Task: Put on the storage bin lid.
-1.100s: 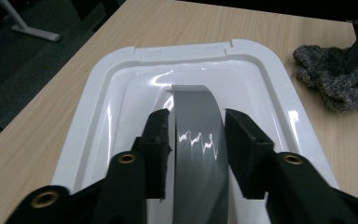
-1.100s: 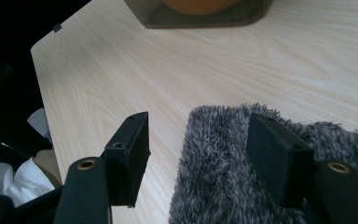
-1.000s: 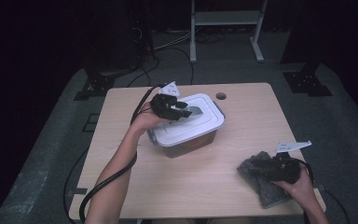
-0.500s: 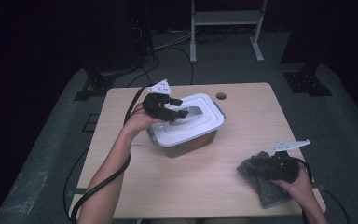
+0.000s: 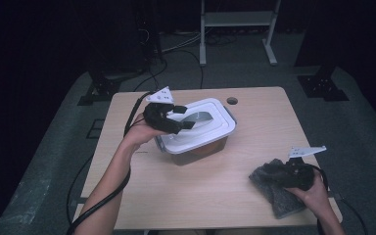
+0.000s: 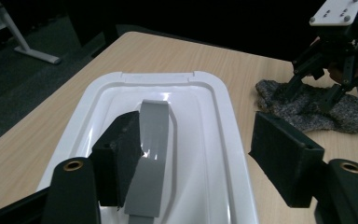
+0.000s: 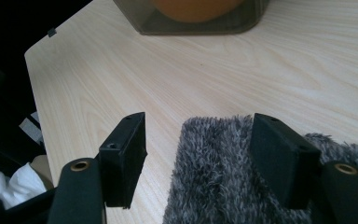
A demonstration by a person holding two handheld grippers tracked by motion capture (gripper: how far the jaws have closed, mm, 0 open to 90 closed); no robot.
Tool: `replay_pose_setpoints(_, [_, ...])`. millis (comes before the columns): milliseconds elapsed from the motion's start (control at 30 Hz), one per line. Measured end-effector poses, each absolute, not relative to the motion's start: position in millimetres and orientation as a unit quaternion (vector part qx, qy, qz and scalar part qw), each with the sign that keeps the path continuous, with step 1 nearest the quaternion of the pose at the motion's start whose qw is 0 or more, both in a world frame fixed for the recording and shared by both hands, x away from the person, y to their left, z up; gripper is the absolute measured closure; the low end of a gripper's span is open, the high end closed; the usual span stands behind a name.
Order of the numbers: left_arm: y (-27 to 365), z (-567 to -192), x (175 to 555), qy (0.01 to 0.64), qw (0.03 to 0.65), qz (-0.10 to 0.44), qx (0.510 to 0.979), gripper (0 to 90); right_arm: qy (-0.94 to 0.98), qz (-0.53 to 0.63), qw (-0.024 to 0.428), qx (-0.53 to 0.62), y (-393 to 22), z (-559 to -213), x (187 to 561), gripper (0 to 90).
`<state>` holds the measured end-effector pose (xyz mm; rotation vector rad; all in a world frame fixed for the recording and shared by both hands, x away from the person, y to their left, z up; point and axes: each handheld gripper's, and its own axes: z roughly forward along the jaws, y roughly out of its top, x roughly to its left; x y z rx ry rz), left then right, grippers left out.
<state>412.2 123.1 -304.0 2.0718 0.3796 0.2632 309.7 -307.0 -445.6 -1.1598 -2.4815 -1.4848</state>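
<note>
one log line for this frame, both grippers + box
left gripper: over white lid, jaws just been opening, grey handle between, unpressed | right gripper: open over grey cloth | lid on box

We look along our right gripper [image 7: 193, 154], whose two black fingers [image 7: 126, 156] stand wide apart with nothing pressed between them. A fuzzy grey cloth [image 7: 214, 172] lies on the pale wooden tabletop [image 7: 121, 74], spreading under the gap and the right-hand finger. Farther off stands a clear container [image 7: 191, 23] with something orange inside.
</note>
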Motion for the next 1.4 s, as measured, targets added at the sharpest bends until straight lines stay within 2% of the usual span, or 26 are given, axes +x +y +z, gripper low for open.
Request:
replay_pose_setpoints(567, [145,-306,387,0.173,0.48,0.12,0.852,19.7,-0.794,-0.478,0.009,-0.376,-309,-445,310,33.9])
replay_pose_setpoints(1400, [186,-331,351,0.209,0.497,0.128,0.833,12.1,-0.795,-0.475,0.007,-0.378,-308,-445,309,33.5])
